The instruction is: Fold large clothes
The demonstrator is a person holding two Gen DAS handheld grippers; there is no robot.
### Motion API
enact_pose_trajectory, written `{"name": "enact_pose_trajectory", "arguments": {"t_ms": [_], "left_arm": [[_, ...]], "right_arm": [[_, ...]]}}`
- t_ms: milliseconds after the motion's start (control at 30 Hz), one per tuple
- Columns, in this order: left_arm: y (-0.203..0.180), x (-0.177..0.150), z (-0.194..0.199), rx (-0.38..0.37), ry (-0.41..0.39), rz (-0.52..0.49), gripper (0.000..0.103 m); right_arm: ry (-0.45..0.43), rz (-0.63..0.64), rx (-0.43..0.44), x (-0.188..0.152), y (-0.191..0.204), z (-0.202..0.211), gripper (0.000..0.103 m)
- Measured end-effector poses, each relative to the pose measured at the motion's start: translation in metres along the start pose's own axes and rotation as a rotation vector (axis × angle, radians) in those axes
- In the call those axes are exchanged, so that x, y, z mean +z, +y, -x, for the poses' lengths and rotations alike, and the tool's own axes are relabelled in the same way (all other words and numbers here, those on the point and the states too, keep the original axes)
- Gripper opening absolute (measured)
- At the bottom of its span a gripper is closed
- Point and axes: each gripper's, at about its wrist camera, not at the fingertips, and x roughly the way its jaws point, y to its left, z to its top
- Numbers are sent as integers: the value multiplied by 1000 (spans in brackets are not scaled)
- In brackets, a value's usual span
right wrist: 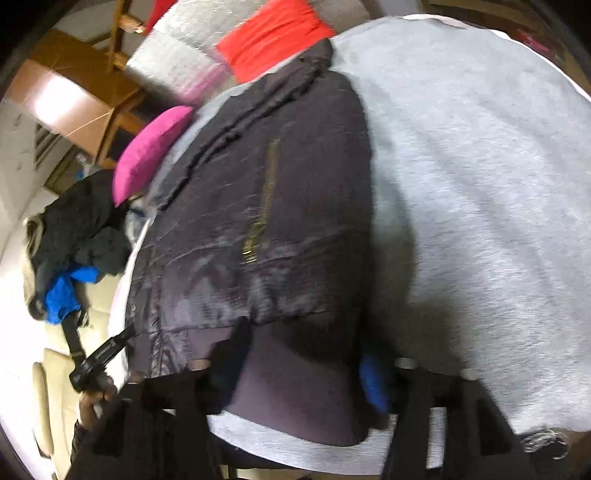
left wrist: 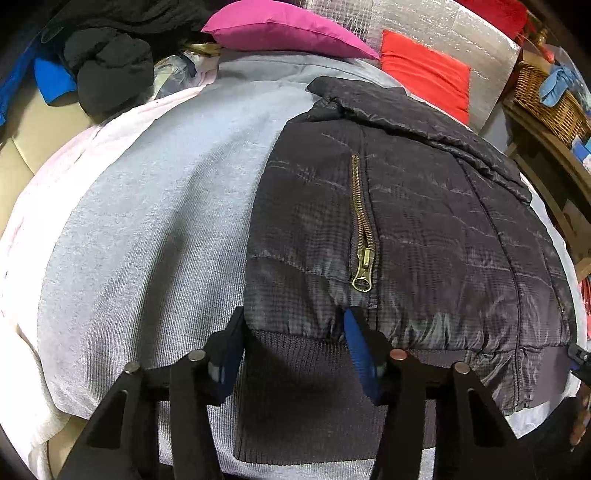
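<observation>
Both the left gripper and right gripper straddle the dark jacket near hem, jaws half-open and seemingly unclamped, poised to fold it

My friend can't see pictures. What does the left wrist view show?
A dark quilted jacket with a brass zipper lies on a grey blanket. The left gripper straddles the jacket's ribbed hem, its jaws apart.

dark grey quilted jacket with brass zipper, pale grey cloth, magenta pillow, red cushion
</observation>
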Motion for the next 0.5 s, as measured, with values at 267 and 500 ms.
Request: {"name": "enact_pose_trajectory", "arguments": {"t_ms": [267, 500], "left_arm": [[-9, -4, 7, 19, -15, -45, 35], [-8, -8, 17, 18, -20, -75, 17]], "right_arm": [[38, 13, -54, 0, -5, 0, 22], [64, 11, -15, -1, -6, 2, 15]]}}
